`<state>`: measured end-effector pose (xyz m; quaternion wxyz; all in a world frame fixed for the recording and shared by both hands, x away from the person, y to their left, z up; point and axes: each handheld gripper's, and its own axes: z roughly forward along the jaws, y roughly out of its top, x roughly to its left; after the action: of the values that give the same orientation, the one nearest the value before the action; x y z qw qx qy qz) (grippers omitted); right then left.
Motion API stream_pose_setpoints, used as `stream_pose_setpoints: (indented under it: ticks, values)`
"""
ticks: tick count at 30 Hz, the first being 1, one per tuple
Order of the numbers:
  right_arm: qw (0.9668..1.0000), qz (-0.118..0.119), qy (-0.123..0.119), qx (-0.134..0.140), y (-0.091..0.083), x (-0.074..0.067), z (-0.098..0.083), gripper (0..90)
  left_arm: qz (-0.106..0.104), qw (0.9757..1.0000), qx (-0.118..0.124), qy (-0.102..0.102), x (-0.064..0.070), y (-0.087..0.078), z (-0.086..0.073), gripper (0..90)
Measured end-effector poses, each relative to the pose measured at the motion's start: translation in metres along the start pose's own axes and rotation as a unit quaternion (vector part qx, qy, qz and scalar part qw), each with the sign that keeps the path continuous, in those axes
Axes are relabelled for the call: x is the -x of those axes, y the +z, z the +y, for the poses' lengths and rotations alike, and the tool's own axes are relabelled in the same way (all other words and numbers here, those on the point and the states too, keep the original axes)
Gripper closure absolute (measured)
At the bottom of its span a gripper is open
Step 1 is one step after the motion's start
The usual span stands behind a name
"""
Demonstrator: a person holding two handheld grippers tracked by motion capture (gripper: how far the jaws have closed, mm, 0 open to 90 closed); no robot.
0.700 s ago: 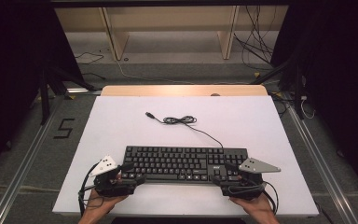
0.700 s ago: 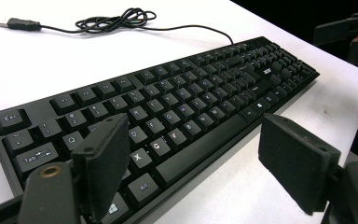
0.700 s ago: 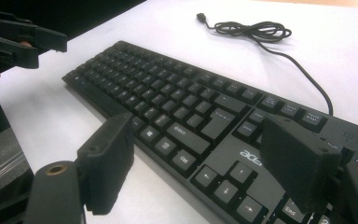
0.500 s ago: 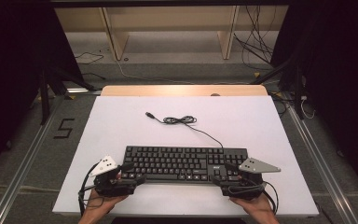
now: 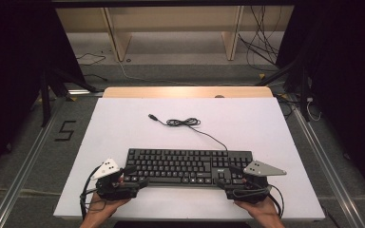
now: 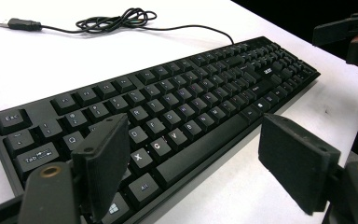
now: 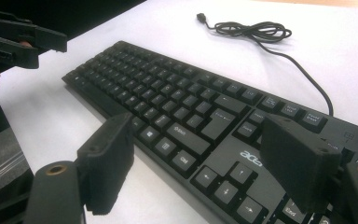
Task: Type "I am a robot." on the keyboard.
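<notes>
The black Acer keyboard (image 5: pixel 185 166) sits low-center in the high view, its USB cable (image 5: pixel 185 122) coiled above. The left gripper (image 5: pixel 132 178) and right gripper (image 5: pixel 228 176) bracket its two front corners, both spread wide and grasping nothing, probably lining up for a two-handed lift.

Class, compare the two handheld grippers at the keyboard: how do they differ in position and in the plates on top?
The left gripper sits at the keyboard's letter-key end; the right gripper sits at its arrow-key end. The left gripper's grey plate looks short and tilted; the right gripper's looks long and flat. Both have open jaws, not clamping the keyboard, on the white table.
</notes>
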<state>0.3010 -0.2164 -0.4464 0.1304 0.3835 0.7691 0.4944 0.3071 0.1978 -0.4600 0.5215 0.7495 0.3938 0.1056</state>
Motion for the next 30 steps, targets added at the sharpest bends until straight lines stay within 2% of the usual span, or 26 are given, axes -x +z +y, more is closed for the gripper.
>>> stream_pose_setpoints:
  ticks: [16, 24, 30]
  values:
    - [1.0000, 0.007, 0.000, -0.001, 0.006, -0.003, 0.004, 27.9, 0.003, 1.0000, 0.000, 0.000, -0.001, 0.000, 0.000, 24.4]
    - [0.9996, 0.022, 0.010, -0.011, 0.024, -0.009, 0.014, 31.4, 0.009, 0.9999, 0.001, -0.005, -0.003, 0.000, 0.000, 24.5]
    - [0.9993, 0.029, 0.008, -0.024, 0.039, -0.012, 0.022, 36.2, 0.024, 0.9997, -0.002, -0.010, -0.007, -0.001, 0.000, 26.1]
